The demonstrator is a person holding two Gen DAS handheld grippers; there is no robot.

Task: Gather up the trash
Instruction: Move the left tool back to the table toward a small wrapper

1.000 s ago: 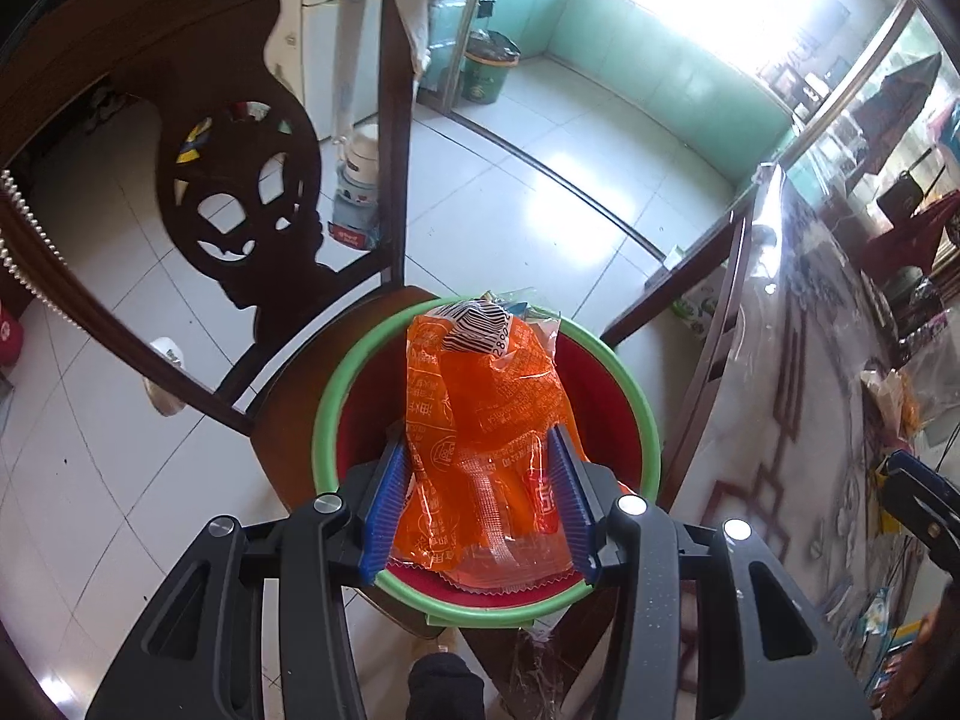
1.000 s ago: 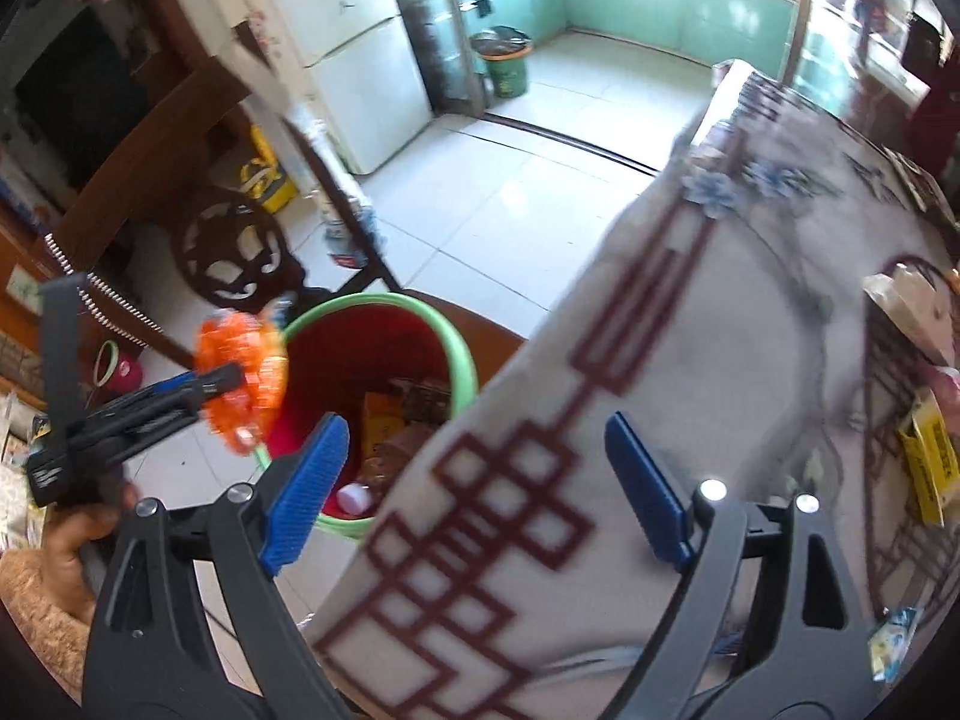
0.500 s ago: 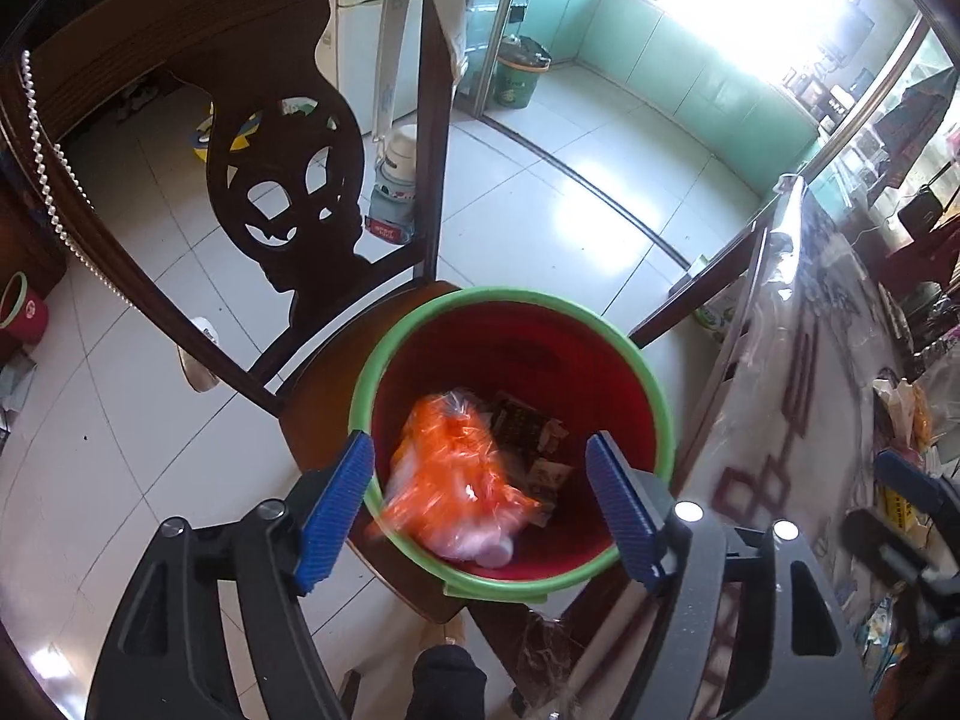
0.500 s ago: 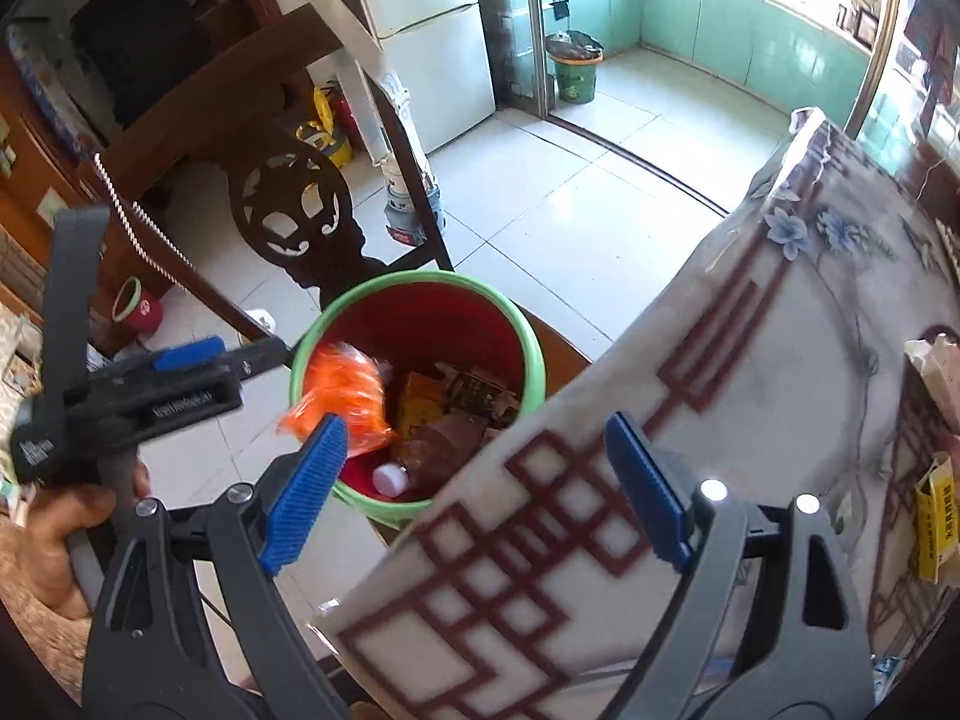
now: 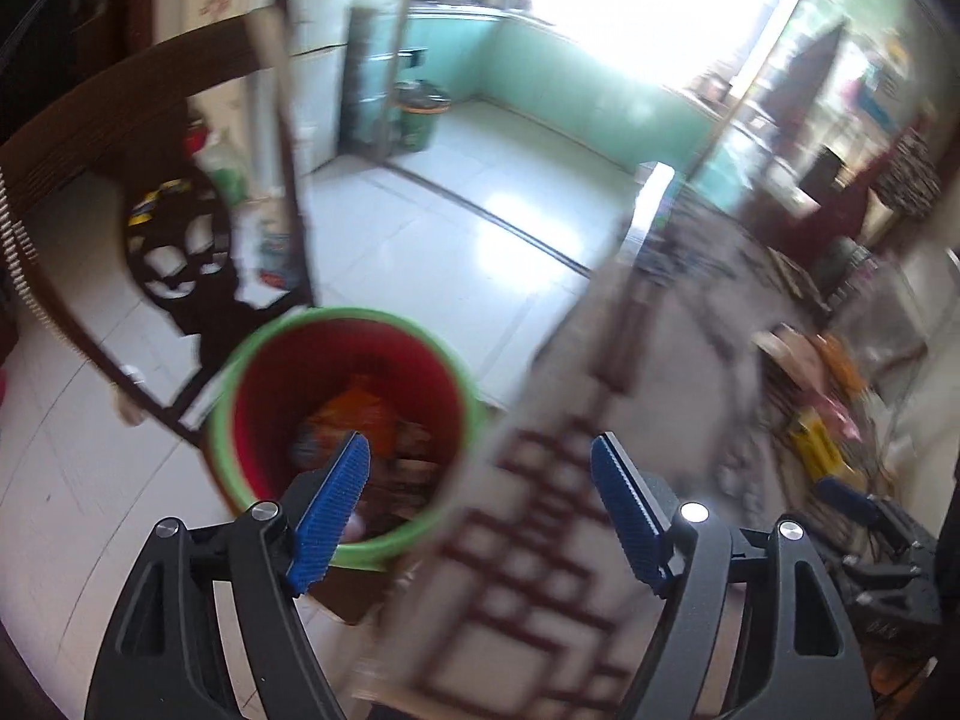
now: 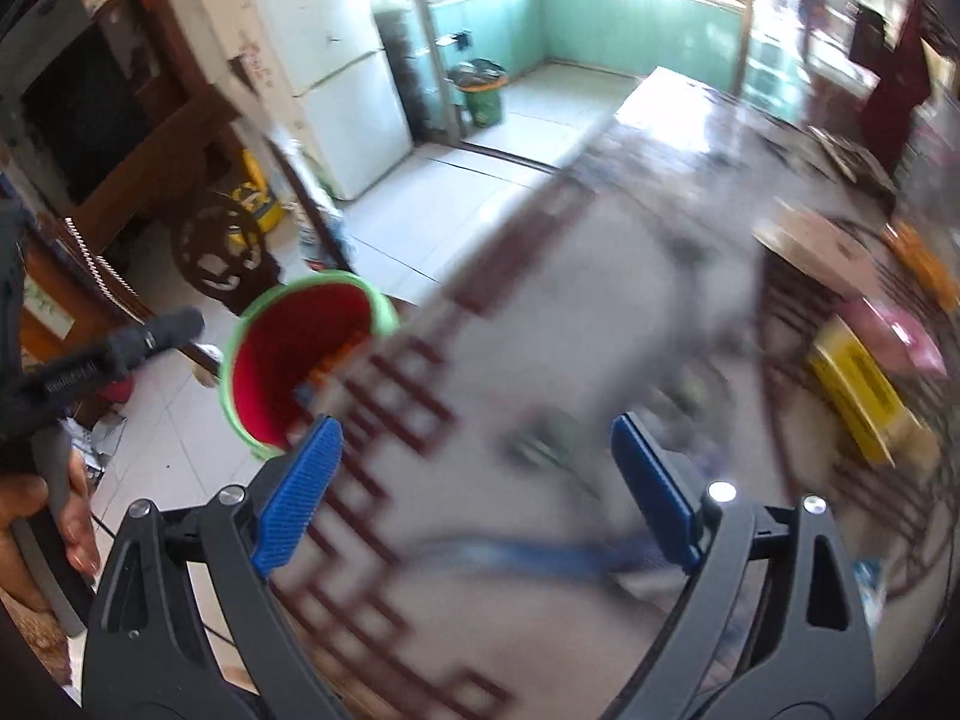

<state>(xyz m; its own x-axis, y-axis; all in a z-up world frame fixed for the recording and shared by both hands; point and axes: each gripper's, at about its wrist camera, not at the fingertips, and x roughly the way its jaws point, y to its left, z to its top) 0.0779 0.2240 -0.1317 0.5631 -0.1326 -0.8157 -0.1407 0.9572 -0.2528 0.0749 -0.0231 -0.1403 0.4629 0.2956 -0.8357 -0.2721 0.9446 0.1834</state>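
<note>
A red bucket (image 5: 282, 372) with a green rim stands on a chair seat, with an orange wrapper (image 5: 360, 414) lying inside among other trash. My left gripper (image 5: 480, 480) hovers over the bucket's right rim and the table edge; its jaws are opening and nothing is between them. In the right wrist view the bucket (image 6: 282, 360) sits at the left. My right gripper (image 6: 474, 468) is open above the patterned tablecloth (image 6: 540, 312), holding nothing. The left gripper (image 6: 120, 348) shows there at the far left, held by a hand. A yellow packet (image 6: 864, 390) and a pink packet (image 6: 900, 336) lie on the table.
A carved wooden chair back (image 5: 180, 264) rises behind the bucket. Blurred litter (image 5: 816, 396) lies on the table's right side, and a blue streak (image 6: 510, 552) on the cloth under my right gripper. A white fridge (image 6: 336, 60) and a green bin (image 6: 480, 96) stand across the tiled floor.
My left gripper opened and the orange wrapper dropped into the bucket. Both grippers then swung right, from the bucket toward the table; the current frames are motion-blurred.
</note>
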